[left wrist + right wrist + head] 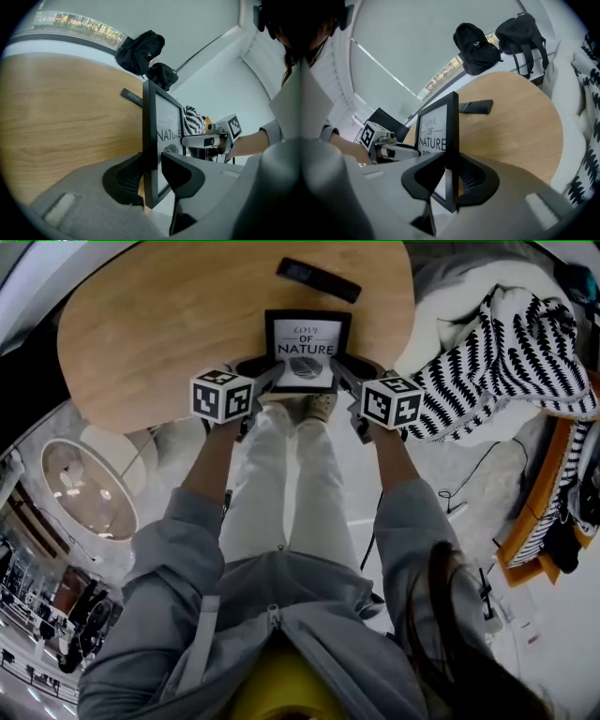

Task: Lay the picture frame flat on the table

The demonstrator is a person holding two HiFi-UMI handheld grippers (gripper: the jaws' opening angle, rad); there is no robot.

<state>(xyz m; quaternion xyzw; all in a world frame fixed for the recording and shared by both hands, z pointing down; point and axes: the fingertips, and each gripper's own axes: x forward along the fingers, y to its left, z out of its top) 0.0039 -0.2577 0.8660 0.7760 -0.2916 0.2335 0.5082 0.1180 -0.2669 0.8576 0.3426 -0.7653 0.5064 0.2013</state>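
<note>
While the picture frame (307, 351) is being held upright at the near edge of the round wooden table (159, 324), the left gripper (266, 379) is pinching its left side and the right gripper (345, 377) is pinching its right side. A flat black bar (319, 280) is lying further back on the table, well apart from the frame.

**A lounge corner in a large, bright building**

A round wooden table (169, 324) stands on a pale, glossy floor (422, 512). At the upper right of the head view are a white cushioned seat (450, 296) and a black-and-white patterned throw (497, 352). The decorative picture frame (307, 338) adds a homely, showroom touch. Black bags (506, 37) sit by a window (79, 23) (greenery outside). At the lower left of the head view, lit floors seem to lie below.
</note>
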